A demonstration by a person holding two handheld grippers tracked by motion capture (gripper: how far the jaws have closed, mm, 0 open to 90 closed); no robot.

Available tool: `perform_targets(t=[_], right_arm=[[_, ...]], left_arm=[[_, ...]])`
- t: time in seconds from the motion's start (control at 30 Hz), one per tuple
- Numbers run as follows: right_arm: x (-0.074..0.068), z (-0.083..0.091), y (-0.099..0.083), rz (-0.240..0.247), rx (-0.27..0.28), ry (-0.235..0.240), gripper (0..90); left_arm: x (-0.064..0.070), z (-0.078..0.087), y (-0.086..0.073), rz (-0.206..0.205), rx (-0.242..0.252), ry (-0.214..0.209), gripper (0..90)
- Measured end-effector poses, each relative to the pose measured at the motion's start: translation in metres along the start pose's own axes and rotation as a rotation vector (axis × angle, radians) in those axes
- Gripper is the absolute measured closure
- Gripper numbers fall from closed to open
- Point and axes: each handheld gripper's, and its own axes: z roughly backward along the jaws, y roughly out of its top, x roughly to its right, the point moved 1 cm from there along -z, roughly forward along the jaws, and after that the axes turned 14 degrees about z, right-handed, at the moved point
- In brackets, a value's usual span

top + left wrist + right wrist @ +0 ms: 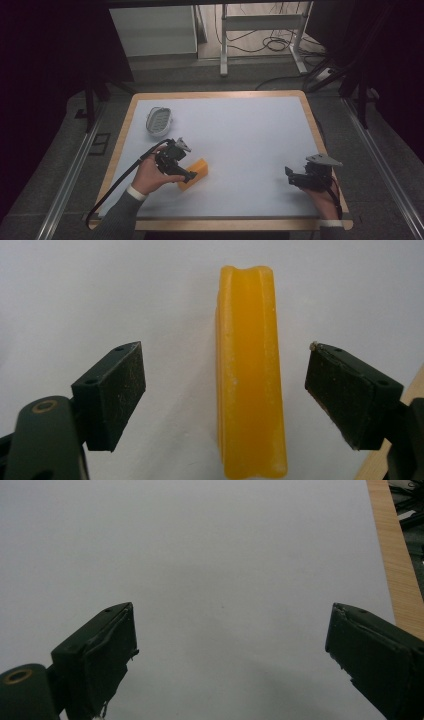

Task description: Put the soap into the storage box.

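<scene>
High view, block: a yellow-orange bar (196, 173) with flat faces lies on the white table (240, 145), toward its near left part.
High view, left tongs (191, 175): held in the person's left hand (150, 175), tips right at the bar's near end; a black cable trails off to the lower left.
High view, right tongs (288, 176): in the right hand (325, 197) near the table's right edge, well apart from the bar, a grey three-cornered plate on top.
High view, basket: a small pale oval slotted dish (158, 120) sits at the far left of the table.
High view, table edge: light wood rim around a matte white sheet.
Left gripper view, block (251, 375): long waxy bar, shallow groove along its top, faint white scuffs, rounded corners.
Left gripper view, left tongs (225, 390): spread wide, flat black rubbery pads either side of the bar, neither touching it.
Right gripper view, right tongs (230, 652): spread wide above bare white surface, pad edges frayed; the wood rim is at right.
</scene>
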Motion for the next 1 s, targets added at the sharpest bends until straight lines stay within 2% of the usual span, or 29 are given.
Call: perform_targets(t=[0.37,0.57,0.83,1.0], right_arm=[[-0.001,-0.002,-0.001,0.003,-0.006,0.0,6.3],[-0.001,-0.002,-0.001,0.004,-0.011,0.001,6.3],[-0.001,-0.002,-0.002,0.003,-0.011,-0.002,6.3],[0.0,-0.003,-0.002,0.002,-0.018,-0.004,6.3]], left_arm=[[0.004,-0.022,0.002,-0.005,-0.069,0.011,20.2],[0.005,-0.028,0.002,-0.005,-0.072,0.016,24.4],[0.003,-0.035,0.001,0.005,-0.103,0.018,33.6],[0.001,-0.04,-0.001,0.02,-0.123,0.002,43.5]])
